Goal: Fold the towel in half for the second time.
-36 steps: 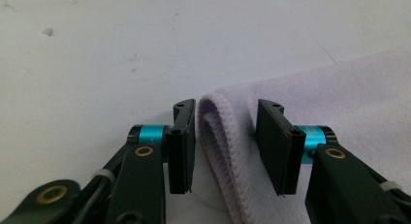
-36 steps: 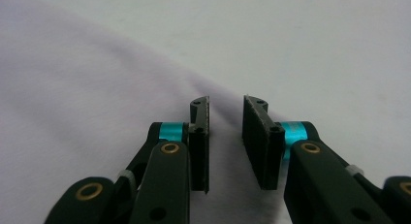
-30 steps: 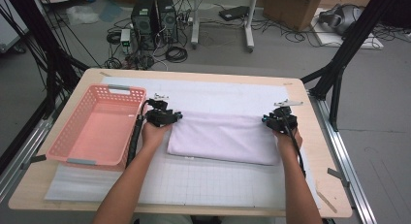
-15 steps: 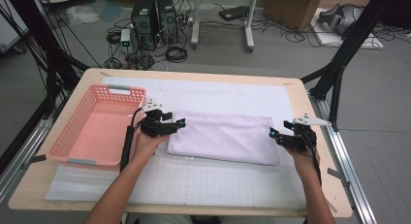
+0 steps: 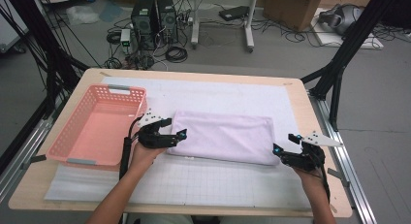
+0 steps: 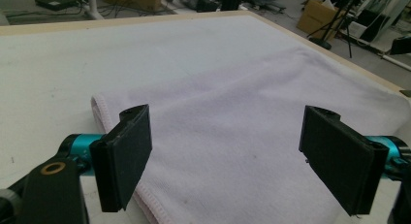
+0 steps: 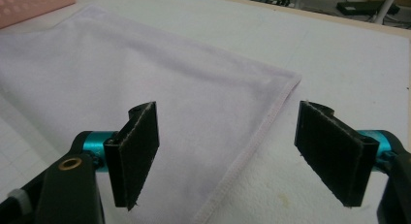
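A folded pale lilac towel [image 5: 220,136] lies flat on the white mat [image 5: 213,178] in the middle of the table. My left gripper [image 5: 177,128] sits at the towel's left end and is open. Its jaws have just been opening, and the towel's hemmed edge [image 6: 232,103] lies below the wide gap, touching neither pad. My right gripper [image 5: 282,143] is at the towel's near right corner, also open after its jaws have just been opening. In the right gripper view the towel's hem [image 7: 121,73] runs under the gap between the black pads [image 7: 138,151], untouched.
A pink plastic basket [image 5: 99,124] stands to the left of the towel, close behind my left hand, and its corner [image 7: 34,6] also shows in the right gripper view. The table's right edge [image 5: 315,136] is near my right gripper. Cables and computer cases lie on the floor beyond.
Both grippers have opened and let go of the towel. The right one has moved outward to the right and nearer the front edge. The left one has drawn back slightly towards me.
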Tool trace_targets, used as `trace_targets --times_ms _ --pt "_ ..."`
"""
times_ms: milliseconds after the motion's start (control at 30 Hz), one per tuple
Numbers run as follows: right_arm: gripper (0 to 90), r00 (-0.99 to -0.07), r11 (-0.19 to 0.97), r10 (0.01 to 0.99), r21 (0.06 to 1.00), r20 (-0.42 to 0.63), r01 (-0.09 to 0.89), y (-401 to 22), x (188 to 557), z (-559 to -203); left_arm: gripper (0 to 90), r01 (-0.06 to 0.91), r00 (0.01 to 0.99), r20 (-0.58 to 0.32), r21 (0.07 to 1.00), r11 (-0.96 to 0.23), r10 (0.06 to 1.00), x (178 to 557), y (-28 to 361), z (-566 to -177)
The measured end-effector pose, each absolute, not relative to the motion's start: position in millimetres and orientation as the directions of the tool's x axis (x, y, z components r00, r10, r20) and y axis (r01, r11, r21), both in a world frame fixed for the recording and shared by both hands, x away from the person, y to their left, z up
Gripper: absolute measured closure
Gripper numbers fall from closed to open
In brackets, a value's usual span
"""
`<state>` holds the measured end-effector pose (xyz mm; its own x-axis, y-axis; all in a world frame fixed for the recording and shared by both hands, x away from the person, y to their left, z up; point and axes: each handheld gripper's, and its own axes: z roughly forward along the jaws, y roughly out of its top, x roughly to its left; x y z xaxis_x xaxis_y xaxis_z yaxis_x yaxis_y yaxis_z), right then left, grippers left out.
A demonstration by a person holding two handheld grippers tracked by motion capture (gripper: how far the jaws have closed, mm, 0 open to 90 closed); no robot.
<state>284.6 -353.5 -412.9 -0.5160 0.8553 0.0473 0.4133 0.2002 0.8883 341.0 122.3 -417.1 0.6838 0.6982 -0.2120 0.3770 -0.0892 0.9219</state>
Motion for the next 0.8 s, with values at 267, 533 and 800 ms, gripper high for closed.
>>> trace_targets --times_ms 267,533,800 --pt "21.0 -0.512 0.202 0.858 0.898 0.029 0.390 -352.3 276.8 -412.3 20.5 0.365 0.698 -0.204 0.926 -0.096 0.687 328.7 123.1 -422.6" --pt "20.9 -0.509 0.198 0.860 0.899 0.032 0.391 -351.2 277.6 -412.0 21.2 0.357 0.698 -0.196 0.929 -0.098 0.688 324.9 123.9 -423.4" --pt "20.8 -0.507 0.201 0.862 0.899 0.026 0.389 -351.9 277.8 -412.5 21.1 0.363 0.692 -0.203 0.927 -0.091 0.693 325.7 125.9 -424.1"
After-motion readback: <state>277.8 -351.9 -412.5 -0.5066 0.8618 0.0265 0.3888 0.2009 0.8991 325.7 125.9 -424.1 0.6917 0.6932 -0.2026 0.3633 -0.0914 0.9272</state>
